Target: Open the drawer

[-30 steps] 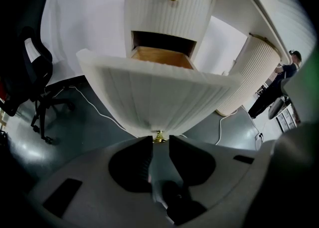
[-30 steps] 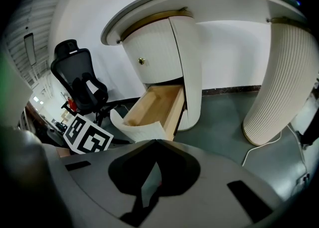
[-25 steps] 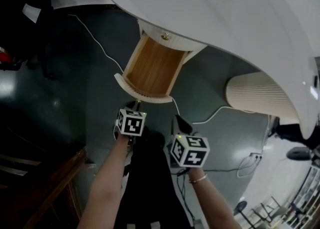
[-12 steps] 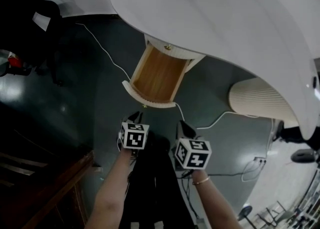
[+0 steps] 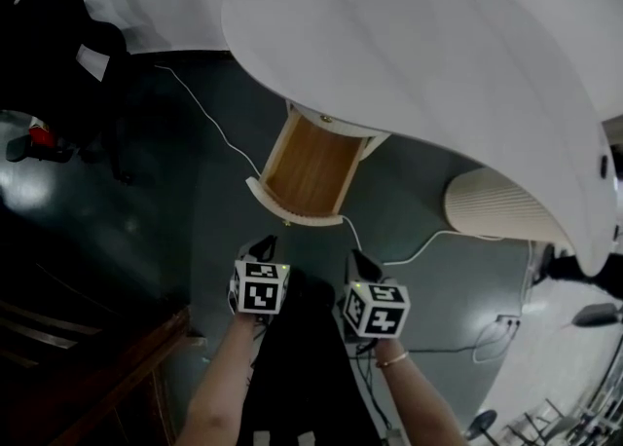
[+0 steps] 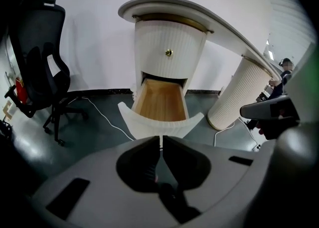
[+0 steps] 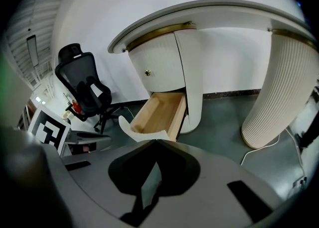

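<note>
The lower drawer (image 5: 304, 173) of the white curved desk stands pulled out, showing its bare wooden inside (image 6: 159, 103) and its curved white front (image 5: 290, 208). Above it is a shut ribbed drawer with a brass knob (image 6: 169, 52). My left gripper (image 5: 265, 243) hangs short of the drawer front, not touching it; its jaws are closing, almost together (image 6: 160, 140), with nothing between them. Beside it on the right, my right gripper (image 5: 359, 260) is shut and empty (image 7: 155, 142), also apart from the drawer (image 7: 160, 112).
The white desk top (image 5: 438, 64) overhangs the drawer. A ribbed pedestal (image 5: 496, 205) stands to the right. A black office chair (image 6: 40, 62) is at the left. A white cable (image 5: 209, 118) runs over the dark floor. Dark wooden furniture (image 5: 97, 366) is at lower left.
My left gripper has drawn back and up from the drawer front and its jaws have narrowed. The drawer stays open. The right gripper has hardly moved.
</note>
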`<state>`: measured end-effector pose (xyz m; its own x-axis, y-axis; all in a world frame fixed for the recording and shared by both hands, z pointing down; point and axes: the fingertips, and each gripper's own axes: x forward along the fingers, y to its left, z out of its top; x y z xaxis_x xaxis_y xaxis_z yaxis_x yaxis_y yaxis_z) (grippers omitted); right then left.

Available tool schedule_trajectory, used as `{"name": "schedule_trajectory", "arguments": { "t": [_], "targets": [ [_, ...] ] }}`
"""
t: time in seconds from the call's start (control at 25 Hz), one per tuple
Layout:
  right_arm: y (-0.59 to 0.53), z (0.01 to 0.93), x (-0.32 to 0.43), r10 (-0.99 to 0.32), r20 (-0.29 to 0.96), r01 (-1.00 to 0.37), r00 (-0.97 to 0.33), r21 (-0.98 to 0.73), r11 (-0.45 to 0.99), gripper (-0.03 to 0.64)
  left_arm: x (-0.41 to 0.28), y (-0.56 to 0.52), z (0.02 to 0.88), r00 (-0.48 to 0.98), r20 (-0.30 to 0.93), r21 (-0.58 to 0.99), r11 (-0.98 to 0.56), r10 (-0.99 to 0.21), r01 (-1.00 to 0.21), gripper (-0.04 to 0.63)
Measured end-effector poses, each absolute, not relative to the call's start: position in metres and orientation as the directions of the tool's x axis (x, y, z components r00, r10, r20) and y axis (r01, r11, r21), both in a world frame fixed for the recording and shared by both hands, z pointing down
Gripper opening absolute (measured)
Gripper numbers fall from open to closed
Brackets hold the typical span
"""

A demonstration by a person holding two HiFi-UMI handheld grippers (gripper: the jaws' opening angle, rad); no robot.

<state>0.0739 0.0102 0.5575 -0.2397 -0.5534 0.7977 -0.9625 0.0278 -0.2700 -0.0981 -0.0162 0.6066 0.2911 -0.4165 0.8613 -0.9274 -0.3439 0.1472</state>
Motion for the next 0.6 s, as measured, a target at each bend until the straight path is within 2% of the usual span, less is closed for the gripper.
{"name": "schedule_trajectory", "arguments": {
  "t": [0.6],
  "targets": [
    [0.007, 0.552, 0.072, -0.549, 0.797, -0.966, -0.25, -0.24, 0.091, 0.003, -0.096, -0.021, 0.576, 0.312, 0.834, 0.144, -0.366, -0.455, -0.919, 0.011]
  ]
}}
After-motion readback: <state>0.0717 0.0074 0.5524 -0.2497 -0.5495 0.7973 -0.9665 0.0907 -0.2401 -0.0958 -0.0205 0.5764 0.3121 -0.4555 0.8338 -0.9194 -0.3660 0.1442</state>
